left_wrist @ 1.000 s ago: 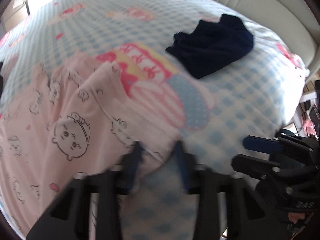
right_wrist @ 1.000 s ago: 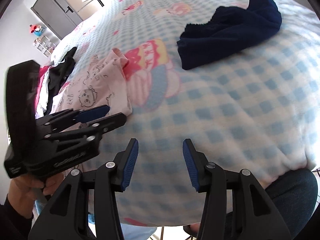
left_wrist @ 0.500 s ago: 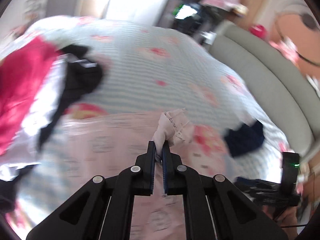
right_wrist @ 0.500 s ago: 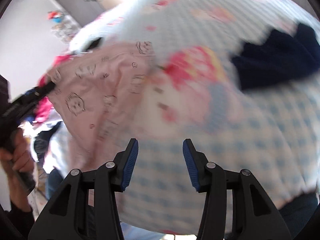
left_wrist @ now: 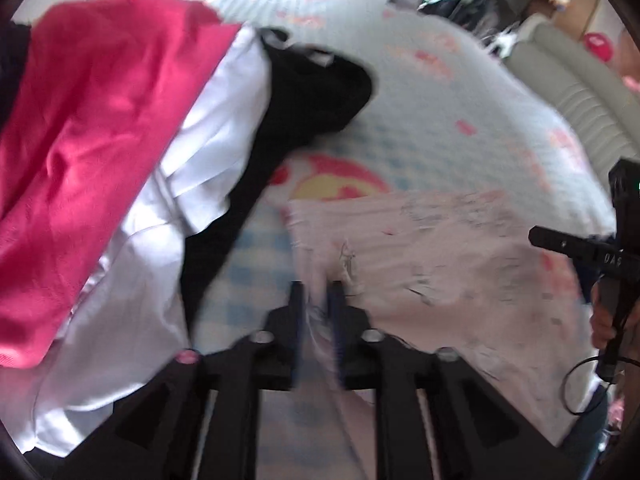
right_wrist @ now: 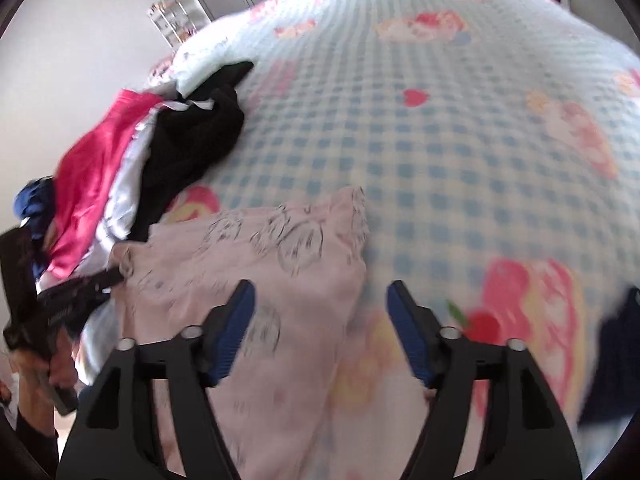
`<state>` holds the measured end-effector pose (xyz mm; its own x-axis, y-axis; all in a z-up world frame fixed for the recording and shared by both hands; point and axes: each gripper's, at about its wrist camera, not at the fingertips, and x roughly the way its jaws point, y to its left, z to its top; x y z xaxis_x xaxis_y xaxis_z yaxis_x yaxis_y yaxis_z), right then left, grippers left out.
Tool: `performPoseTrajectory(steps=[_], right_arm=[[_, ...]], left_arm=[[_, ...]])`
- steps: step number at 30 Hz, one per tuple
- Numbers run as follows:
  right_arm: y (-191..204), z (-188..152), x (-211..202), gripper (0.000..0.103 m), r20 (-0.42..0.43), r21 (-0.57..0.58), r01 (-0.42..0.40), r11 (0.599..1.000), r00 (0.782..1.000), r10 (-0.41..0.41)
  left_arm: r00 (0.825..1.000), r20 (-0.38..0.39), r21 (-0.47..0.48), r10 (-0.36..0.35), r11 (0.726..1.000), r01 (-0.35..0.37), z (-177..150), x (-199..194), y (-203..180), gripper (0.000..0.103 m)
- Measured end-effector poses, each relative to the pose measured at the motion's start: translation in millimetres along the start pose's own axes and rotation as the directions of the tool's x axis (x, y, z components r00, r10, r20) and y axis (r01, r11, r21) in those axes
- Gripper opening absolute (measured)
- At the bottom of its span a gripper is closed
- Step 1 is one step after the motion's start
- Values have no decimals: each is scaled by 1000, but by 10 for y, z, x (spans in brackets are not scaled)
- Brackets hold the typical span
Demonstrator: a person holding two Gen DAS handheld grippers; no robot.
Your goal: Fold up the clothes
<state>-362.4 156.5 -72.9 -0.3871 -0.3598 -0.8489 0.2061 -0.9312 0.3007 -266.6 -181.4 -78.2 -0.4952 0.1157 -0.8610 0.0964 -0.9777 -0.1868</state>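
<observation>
Your left hand-held gripper (left_wrist: pixel 317 300) pinched the pink garment (left_wrist: pixel 440 256) on the bed (right_wrist: pixel 440 120). Only the right view showed your right hand-held gripper (right_wrist: pixel 320 312) spread wide above it.

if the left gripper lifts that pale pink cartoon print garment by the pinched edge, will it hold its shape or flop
Likely flop: the pale pink cartoon-print garment is thin cloth, creased and following the checked blanket. Pinched at one edge by the left gripper, the rest would probably hang and drag. It looks light, so the open right gripper should take another edge.
</observation>
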Motion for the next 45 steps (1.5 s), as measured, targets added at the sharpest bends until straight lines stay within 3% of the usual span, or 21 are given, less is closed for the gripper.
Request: performPoseTrajectory(steps=[1,3,4,5,6,7,11,13,15,17,18,19,23,29,31,33,41,44,45], right_arm=[[-16,79,171,78,-29,-2,-6,1000,1000,6],[-59,84,513,74,-94,2,27,1000,995,-27],[-79,66,618,59,-112,11,28,1000,993,-26],[-92,51,594,50,-86,17,23,1000,996,-22],[-104,37,563,22,-58,22,18,1000,998,-16],[-119,37,432,11,-15,31,-4,1000,1000,5],[-211,49,-153,8,141,55,-17,998,990,9],[-293,54,-283,8,163,65,10,998,986,-21],[-367,39,-196,9,118,55,55,997,991,-61],[-424,5,-124,20,75,46,124,991,989,-128],[-446,-19,-94,35,55,42,170,985,984,-172],[-467,-43,-69,40,37,37,212,977,976,-213],[-402,-12,-292,44,165,25,174,984,971,-176],[-41,203,185,43,20,-203,88,975,996,-86],[-32,158,318,18,-26,-223,58,973,997,-66],[0,114,373,9,-12,-252,84,964,996,-90],[-175,165,-197,4,154,-100,114,988,983,-98],[-335,253,-13,5,96,-30,111,993,990,-108],[-371,253,143,12,39,-22,120,993,992,-119]], left_arm=[[1000,-14,-16,-3,1000,3,-14,78,37,48],[999,-23,-39,-32,999,31,-21,151,75,35],[998,-24,-48,-51,998,50,-21,167,85,9],[998,-17,-51,-66,997,65,-10,165,83,7],[997,4,-41,-74,996,74,29,120,52,7],[996,26,-25,-81,996,82,84,65,6,6],[988,100,31,-120,993,118,305,-79,-174,6],[987,102,41,-122,992,118,360,-10,-220,6],[990,60,24,-128,992,127,354,155,-218,6],[990,0,7,-138,990,138,299,307,-202,7],[989,-26,0,-143,990,143,267,363,-197,7],[989,-34,-3,-142,990,142,238,373,-196,7],[991,-9,17,-135,991,135,169,345,-214,8],[992,-2,43,-123,992,123,200,324,-265,8],[992,14,53,-122,991,121,251,276,-284,7],[992,38,64,-123,991,121,320,206,-305,6],[985,120,105,-126,988,114,595,-21,-370,6],[996,11,41,-86,996,85,623,376,-206,9],[998,-22,26,-56,998,56,593,475,-146,9]])
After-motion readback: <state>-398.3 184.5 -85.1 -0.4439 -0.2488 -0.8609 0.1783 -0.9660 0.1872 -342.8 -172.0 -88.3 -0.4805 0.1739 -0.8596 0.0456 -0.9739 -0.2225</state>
